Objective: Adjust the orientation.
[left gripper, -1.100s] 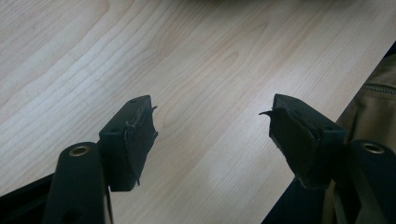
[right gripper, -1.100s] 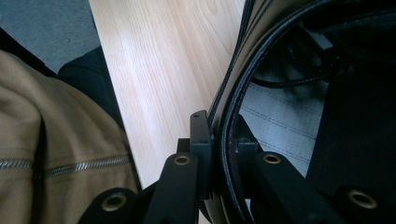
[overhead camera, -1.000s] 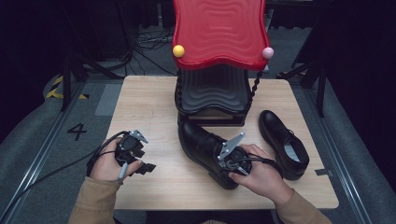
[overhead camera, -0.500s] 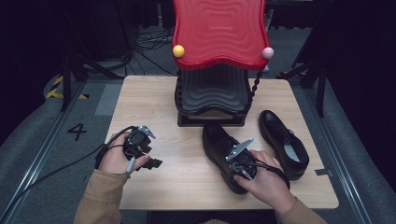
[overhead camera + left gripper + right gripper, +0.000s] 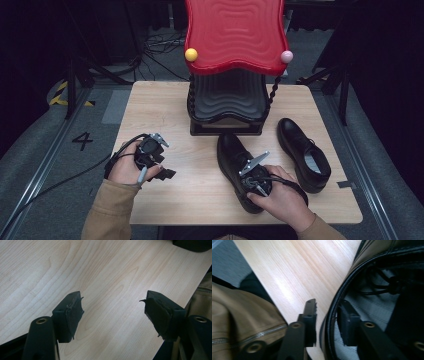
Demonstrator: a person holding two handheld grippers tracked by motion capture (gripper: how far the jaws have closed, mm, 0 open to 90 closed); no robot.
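Letting go of the shoe (image 5: 239,165) beside its twin (image 5: 304,154), right gripper (image 5: 325,315) just loosening astride the collar; left gripper (image 5: 112,315) idle, gaping.

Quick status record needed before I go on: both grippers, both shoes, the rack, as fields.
left gripper: jaws open, nothing between them, over bare table
right gripper: jaws astride the collar of the near shoe, one inside, one outside; they have just been opening, and the outer pad stands clear of the leather
near shoe: black, on the table, toe toward the rack
far shoe: black, lies to the right, untouched
shoe rack: red top tier, black lower tier, both bare
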